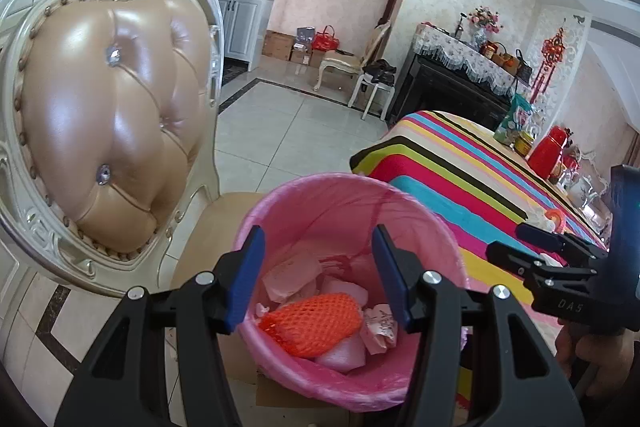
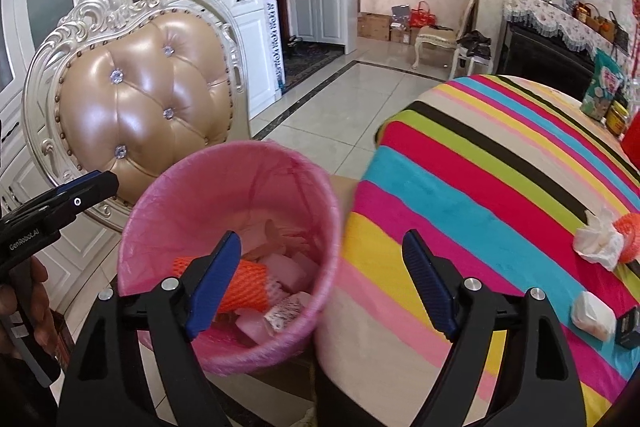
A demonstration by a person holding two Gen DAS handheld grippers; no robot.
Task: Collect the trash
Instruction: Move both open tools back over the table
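Partly done, judging by the pink-lined bin (image 1: 352, 267): already holding an orange foam net (image 1: 316, 323), pale foam pieces and a printed wrapper. Left on the striped tabletop (image 2: 500, 187): a crumpled white tissue (image 2: 598, 241) touching a second orange net (image 2: 630, 237) at the frame edge, a small white packet (image 2: 594, 315), and a dark box (image 2: 629, 327) just beside it, cut off, hard to name or to call trash.

Left claw (image 1: 320, 277) half open over the bin mouth, nothing between its blue pads. Right claw (image 2: 322, 285) spread wide and empty, straddling the gap between bin rim and tabletop edge. Seen from the left wrist, only its side profile, with something white behind it, unclear.

Bin bottom hidden under the litter; its base apparently on a cardboard box (image 1: 304, 401), mostly blocked by the claws. Far end of the tabletop crowded with jars and a red flask, too small to sort.
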